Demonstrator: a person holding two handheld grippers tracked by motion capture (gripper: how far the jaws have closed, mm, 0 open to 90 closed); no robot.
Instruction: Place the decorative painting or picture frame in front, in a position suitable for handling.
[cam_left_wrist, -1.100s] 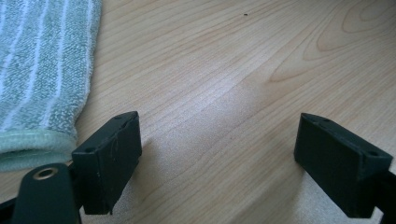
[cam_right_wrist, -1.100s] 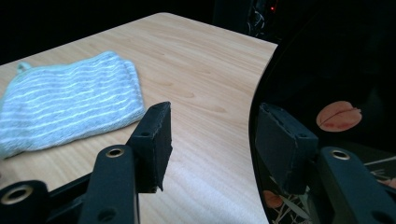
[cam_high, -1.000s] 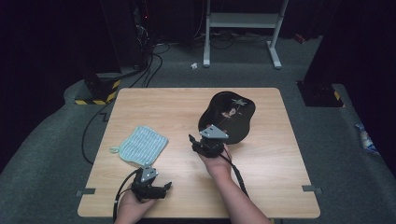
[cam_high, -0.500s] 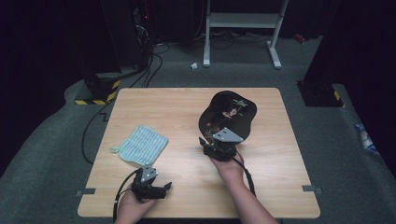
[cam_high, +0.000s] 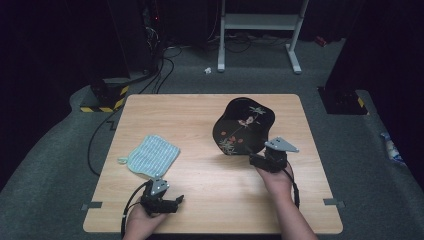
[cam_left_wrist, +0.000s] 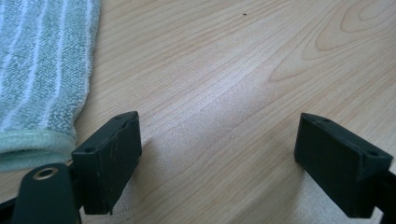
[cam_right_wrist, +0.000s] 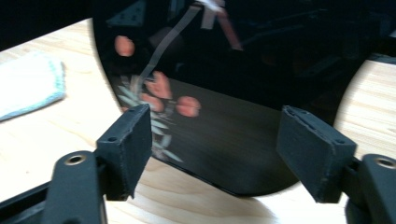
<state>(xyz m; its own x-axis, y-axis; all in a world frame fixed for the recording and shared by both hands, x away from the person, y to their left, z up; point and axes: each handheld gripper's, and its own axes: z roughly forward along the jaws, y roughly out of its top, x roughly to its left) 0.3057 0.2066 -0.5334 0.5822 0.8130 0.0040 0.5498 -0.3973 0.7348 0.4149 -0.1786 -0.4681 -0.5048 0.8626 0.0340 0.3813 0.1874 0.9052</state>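
I see no grasp yet: right gripper (cam_high: 260, 161) jaws wide at 6 o'clock of black tray (cam_high: 243, 126); left gripper (cam_high: 172, 202) jaws wide, 5 o'clock of cloth (cam_high: 150, 156), untouched.

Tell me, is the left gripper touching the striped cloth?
Cannot tell. In the left gripper view the cloth sits right beside one of the left gripper's jaws, hiding any gap.

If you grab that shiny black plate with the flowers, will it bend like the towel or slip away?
The black plate looks hard and glossy, so it probably stays stiff, unlike the soft striped cloth. Its mirror-like surface suggests it could slip between the pads. It lies flat on the table, so it likely slides rather than rolls, and it may chip if dropped.
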